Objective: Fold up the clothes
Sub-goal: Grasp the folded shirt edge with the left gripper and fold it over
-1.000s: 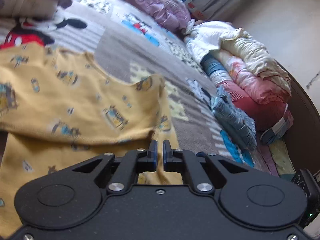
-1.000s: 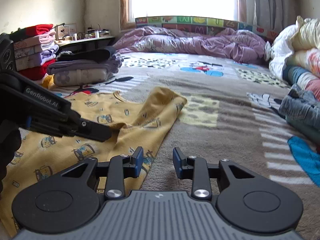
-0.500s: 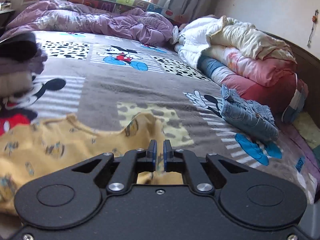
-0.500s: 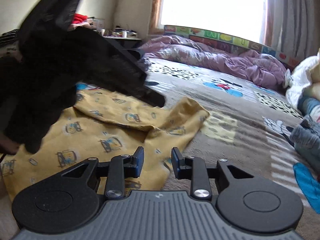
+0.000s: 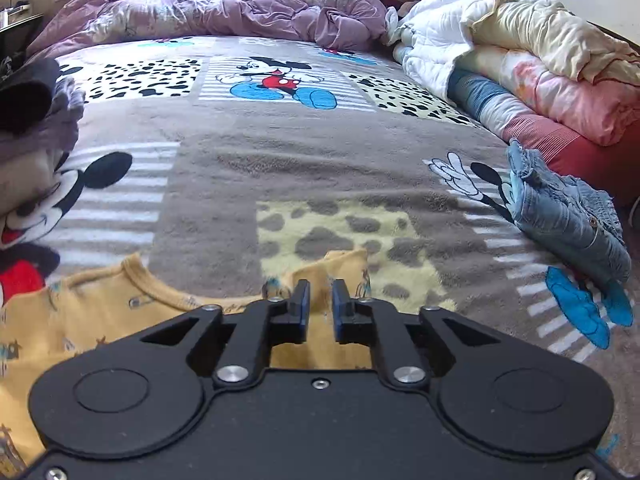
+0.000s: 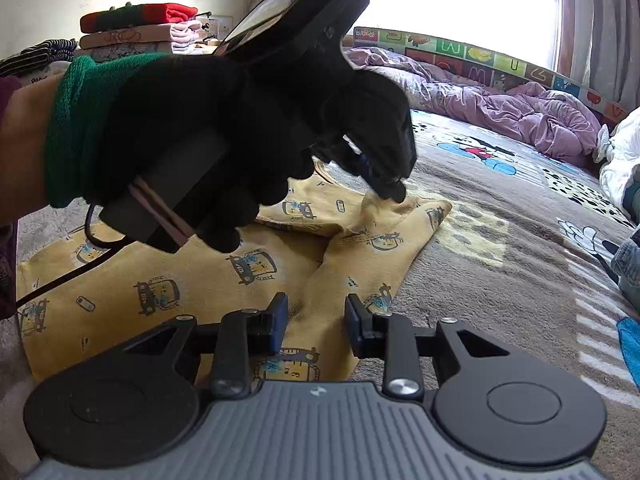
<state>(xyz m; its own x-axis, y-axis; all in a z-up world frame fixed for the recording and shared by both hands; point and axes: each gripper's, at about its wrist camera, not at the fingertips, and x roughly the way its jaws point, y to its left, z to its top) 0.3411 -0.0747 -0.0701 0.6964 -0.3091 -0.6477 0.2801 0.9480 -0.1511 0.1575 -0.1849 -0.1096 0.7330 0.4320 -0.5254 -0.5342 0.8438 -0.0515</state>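
Note:
A yellow printed garment (image 6: pixel 168 280) lies on the Mickey Mouse blanket (image 5: pixel 224 148), partly folded over itself. My left gripper (image 5: pixel 319 307) has its jaws a small gap apart over the garment's far edge (image 5: pixel 100 312). In the right wrist view its tips (image 6: pixel 394 194) touch a raised fold of the yellow cloth. My right gripper (image 6: pixel 316 326) is open and empty, just above the garment's near right part. A black-gloved hand (image 6: pixel 224 136) holds the left gripper.
Folded jeans (image 5: pixel 568 216) lie at the blanket's right. Rolled quilts (image 5: pixel 540 80) line the right side. A purple duvet (image 5: pixel 224 12) lies at the far end. A folded dark and grey stack (image 5: pixel 32 112) sits left; folded clothes (image 6: pixel 136 36) are on a shelf.
The left gripper has swung over the garment toward its far right corner and its jaws have parted slightly. The right gripper has stayed open and shifted a little.

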